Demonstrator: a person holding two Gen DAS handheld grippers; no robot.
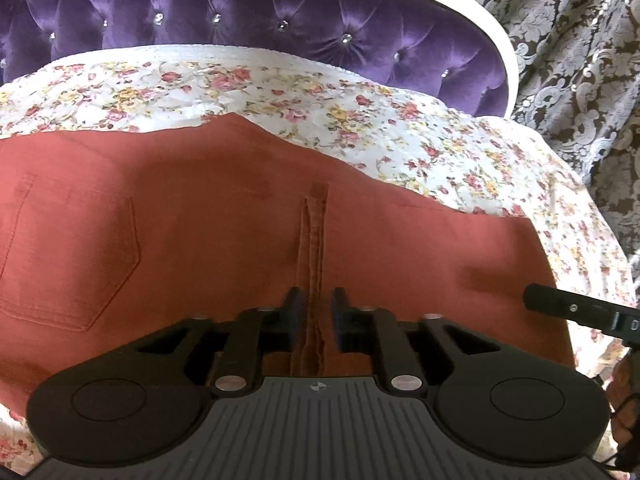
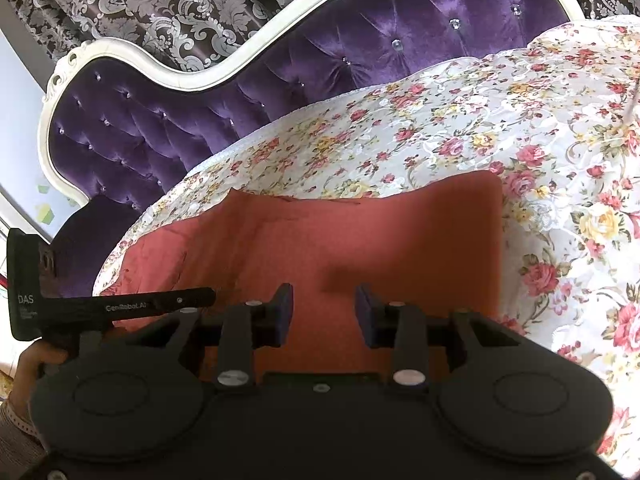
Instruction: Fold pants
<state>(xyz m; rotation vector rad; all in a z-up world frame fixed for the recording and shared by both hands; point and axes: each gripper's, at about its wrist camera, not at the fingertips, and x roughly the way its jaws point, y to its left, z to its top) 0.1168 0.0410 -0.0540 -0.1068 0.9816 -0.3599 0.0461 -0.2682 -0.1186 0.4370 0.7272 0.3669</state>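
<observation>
Both grippers stand spread over the rust pants [image 1: 224, 216] on the floral bed [image 1: 400, 128]: left gripper [image 1: 314, 312] straddling a seam, right gripper [image 2: 324, 312] gripping nothing. Gripper bodies hide the near hem.

A floral bedspread [image 1: 400, 128] is spread across the middle of both views. A purple tufted headboard [image 2: 168, 120] with a white frame [image 2: 224, 68] is seen above it. Patterned damask curtains [image 1: 580, 60] are hung at the upper right.
</observation>
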